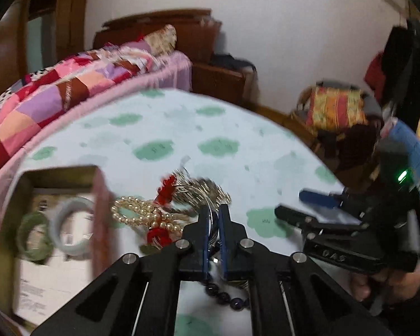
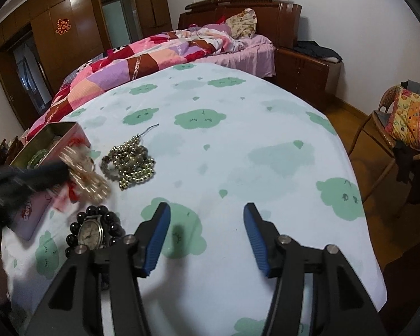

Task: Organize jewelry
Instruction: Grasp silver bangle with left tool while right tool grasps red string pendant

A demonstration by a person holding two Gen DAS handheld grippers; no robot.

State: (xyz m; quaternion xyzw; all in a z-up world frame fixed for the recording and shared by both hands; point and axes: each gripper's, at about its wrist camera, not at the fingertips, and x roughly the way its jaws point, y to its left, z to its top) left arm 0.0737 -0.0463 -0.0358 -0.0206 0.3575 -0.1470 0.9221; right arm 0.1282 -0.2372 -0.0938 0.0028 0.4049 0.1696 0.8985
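My left gripper (image 1: 214, 218) is shut on a piece of the pearl and red-flower jewelry (image 1: 151, 217), lifted just above the table; in the right wrist view it is a blurred dark shape (image 2: 36, 177) with the gold-pearl piece (image 2: 86, 176) at its tip. An open tin box (image 1: 61, 182) at the left holds a green bangle (image 1: 32, 235) and a pale bangle (image 1: 70, 224). A silvery bead bunch (image 2: 130, 162) lies on the cloth. A dark bead bracelet (image 2: 98, 229) and a watch (image 2: 90, 233) lie near my right gripper (image 2: 207, 233), which is open and empty.
The table has a white cloth with green cloud prints (image 2: 238, 140). A pink tin lid (image 2: 33, 215) lies at the left edge. A bed with a patchwork quilt (image 2: 142, 53) is behind; a chair with a cushion (image 2: 406, 117) stands at the right.
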